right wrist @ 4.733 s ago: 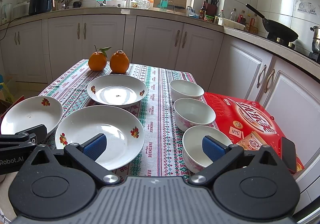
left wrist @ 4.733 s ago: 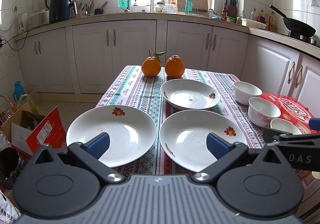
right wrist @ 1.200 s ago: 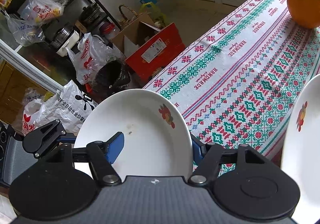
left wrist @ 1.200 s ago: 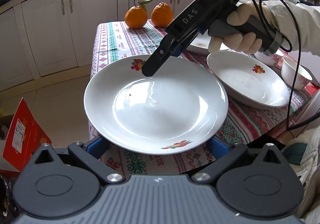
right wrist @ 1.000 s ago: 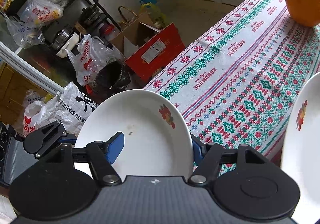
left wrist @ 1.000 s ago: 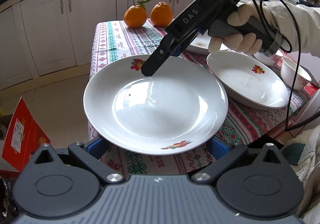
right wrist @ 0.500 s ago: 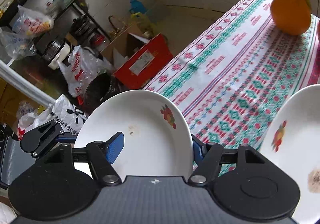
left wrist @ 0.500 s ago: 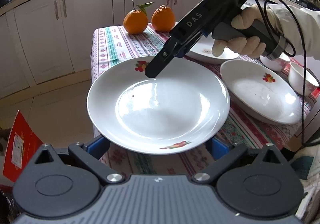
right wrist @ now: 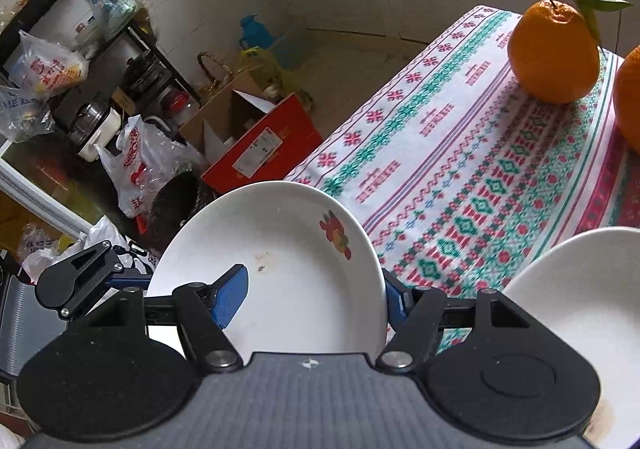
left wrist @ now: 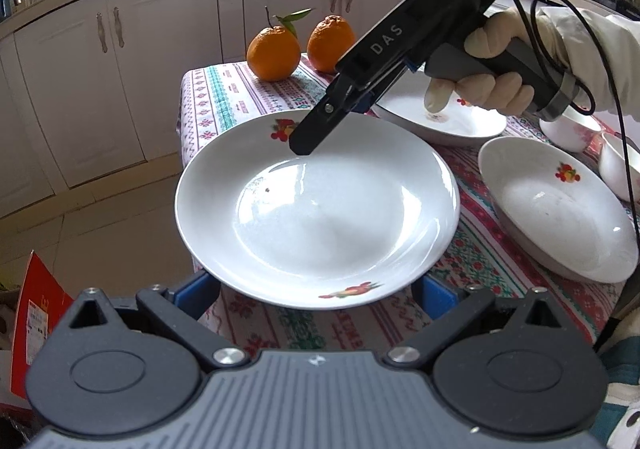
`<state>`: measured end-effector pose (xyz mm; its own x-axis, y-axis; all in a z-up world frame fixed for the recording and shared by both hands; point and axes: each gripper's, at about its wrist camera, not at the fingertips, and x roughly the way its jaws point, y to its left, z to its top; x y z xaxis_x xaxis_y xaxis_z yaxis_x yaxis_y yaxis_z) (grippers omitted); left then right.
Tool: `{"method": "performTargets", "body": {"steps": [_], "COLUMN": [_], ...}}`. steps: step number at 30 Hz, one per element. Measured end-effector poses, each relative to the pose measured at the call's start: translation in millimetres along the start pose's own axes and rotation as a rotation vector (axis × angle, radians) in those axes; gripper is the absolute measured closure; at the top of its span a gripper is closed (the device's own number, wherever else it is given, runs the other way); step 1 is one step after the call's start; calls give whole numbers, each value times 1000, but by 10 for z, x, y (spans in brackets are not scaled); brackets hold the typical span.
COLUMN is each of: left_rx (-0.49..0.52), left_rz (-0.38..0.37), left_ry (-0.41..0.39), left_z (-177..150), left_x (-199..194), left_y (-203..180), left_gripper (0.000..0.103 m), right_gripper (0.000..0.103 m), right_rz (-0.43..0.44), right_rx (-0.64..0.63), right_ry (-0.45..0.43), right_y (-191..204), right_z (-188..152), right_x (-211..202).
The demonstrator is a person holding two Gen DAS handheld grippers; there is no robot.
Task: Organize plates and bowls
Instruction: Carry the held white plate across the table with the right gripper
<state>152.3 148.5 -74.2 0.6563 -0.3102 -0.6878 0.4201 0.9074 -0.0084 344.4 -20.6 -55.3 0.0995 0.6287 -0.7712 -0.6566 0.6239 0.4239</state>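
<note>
Plates were mid-transfer in the left wrist view: a white plate (left wrist: pixel 316 209) hung lifted at the near corner of the table (left wrist: pixel 224 105), clear of the patterned cloth. The left gripper (left wrist: pixel 316 293) stood spread wide, its blue pads (left wrist: pixel 200 293) tucked under the plate's near rim on either side; whether they actually pressed on the plate could not be told. The right gripper (left wrist: pixel 316 129), held in a gloved hand (left wrist: pixel 492 61), reached down onto the far rim beside the fruit print. A second plate (left wrist: pixel 556 209) lay on the cloth to the right, a third plate (left wrist: pixel 448 121) behind it, bowls (left wrist: pixel 572 133) at the edge and two oranges (left wrist: pixel 272 53) at the far end.

From the right wrist view, the same plate sat between the right gripper's (right wrist: pixel 316 297) fingers, which were partly drawn in, one blue pad (right wrist: pixel 230 297) over the plate's inner face and the other behind the rim, pinching it. I judged this the carrying step of stacking; next it would need moving over the neighbouring plate (right wrist: pixel 580 289), levelling, then lowering before release.
</note>
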Motion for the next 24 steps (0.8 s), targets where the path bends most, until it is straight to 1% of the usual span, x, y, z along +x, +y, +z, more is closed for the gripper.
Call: {"method": "performTargets", "body": {"steps": [7,12,17,21,24], "left_rx": [5,15,22,24,29], "left_rz": [8,10,13,15,21], "left_ry": [-1,-7,-11,-10,-12], "left_z": [41,56,63,61,60], "left_x": [42,52,57,45,26], "left_y": [16,10,11,7,0], "left_gripper": [2,2,2,2,2], "right_gripper": [29,28,21,9,8], "right_rz": [-33,-74,-79,-90,-90], "right_rx": [-24,-50,-73,-101,-110], "right_ry": [-1,5,0,-16,-32], "right_y": [-22,-11,23,107,162], "right_z": [62,71,80,107,113], "right_x": [23,49,63,36,-36]}}
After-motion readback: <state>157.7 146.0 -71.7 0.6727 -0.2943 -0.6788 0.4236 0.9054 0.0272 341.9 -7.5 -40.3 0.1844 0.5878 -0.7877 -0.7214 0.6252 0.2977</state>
